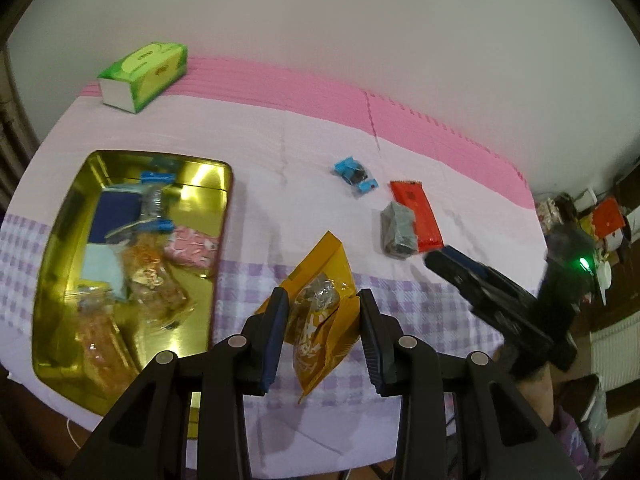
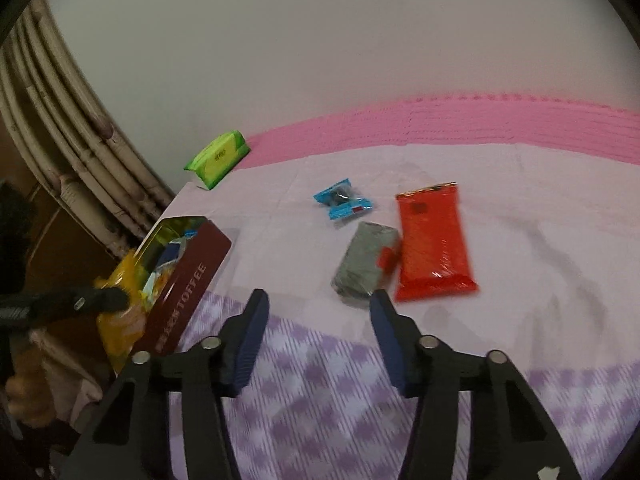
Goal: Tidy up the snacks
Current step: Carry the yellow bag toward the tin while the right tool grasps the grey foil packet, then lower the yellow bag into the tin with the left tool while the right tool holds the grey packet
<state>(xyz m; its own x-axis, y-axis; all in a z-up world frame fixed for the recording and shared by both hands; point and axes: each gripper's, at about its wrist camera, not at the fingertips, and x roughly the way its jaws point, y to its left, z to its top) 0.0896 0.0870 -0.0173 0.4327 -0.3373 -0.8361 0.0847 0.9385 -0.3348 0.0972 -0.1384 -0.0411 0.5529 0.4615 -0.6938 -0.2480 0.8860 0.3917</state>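
Note:
My left gripper (image 1: 322, 300) is shut on an orange snack packet (image 1: 320, 312), holding it above the table's front edge, just right of a gold tin (image 1: 52, 280) that holds several snacks. My right gripper (image 2: 318, 302) is open and empty, hovering short of a grey packet (image 2: 366, 266). A red packet (image 2: 434, 240) lies against the grey one, and a small blue packet (image 2: 342, 200) lies beyond them. In the left wrist view the grey packet (image 1: 396, 232), red packet (image 1: 418, 212) and blue packet (image 1: 354, 174) lie to the right, with the right gripper (image 1: 448, 260) near them.
A green tissue box (image 1: 144, 74) stands at the table's back left corner, also in the right wrist view (image 2: 218, 158). The tin's maroon side (image 2: 186, 288) faces the right gripper. A pink mat (image 1: 400, 108) lines the back edge. Clutter sits off the table's right end.

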